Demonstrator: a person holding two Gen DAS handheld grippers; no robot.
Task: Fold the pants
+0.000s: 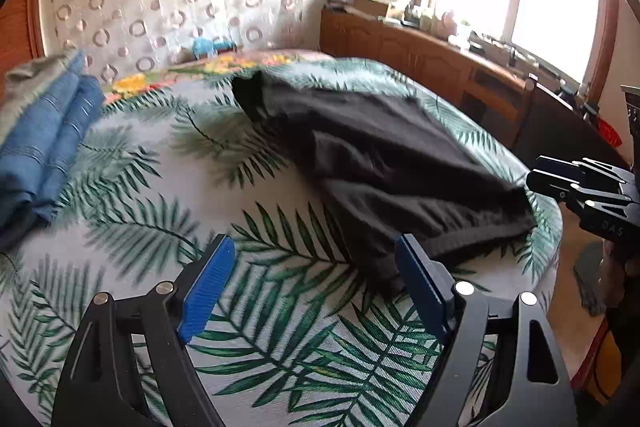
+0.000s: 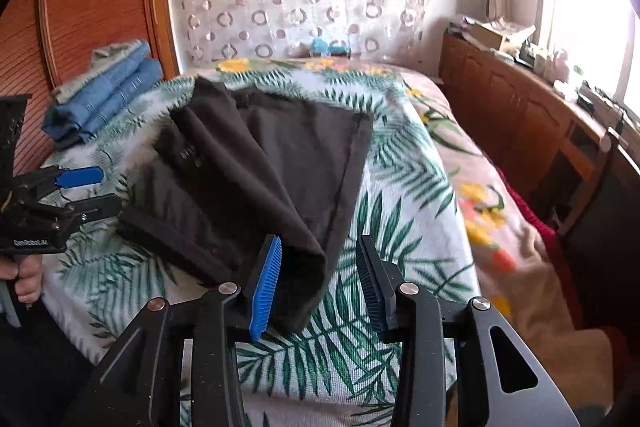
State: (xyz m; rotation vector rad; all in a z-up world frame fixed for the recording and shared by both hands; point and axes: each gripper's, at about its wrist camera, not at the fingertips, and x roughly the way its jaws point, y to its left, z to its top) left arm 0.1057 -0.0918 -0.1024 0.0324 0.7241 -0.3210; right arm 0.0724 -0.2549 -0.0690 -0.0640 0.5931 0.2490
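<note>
We are working over a bed whose palm-leaf cover is filling both views, and on it the black pants are lying partly folded, a dark mass near the cover's middle, well apart from the stack of blue towels by the wooden headboard side. In the right wrist view the pants are running with their long axis from the far left of the cover down toward us, a straight hemmed edge slanting along their right side and a bunched corner pointing at our right gripper. That corner is sitting between its jaws, against the blue left pad, while the dark right pad is standing clear of the cloth, so we are reading those jaws as parted and not gripping. Our left gripper is hovering with its jaws spread wide and nothing between them, the near edge of the pants just beside its right finger. The risks, as we are judging them: the loose upper layer could slide off and undo the fold if we are dragging the corner instead of lifting it; a pinch could catch only one layer, or the bed cover with it; and the two grippers, already close, could be knocking together over the waist end.
</note>
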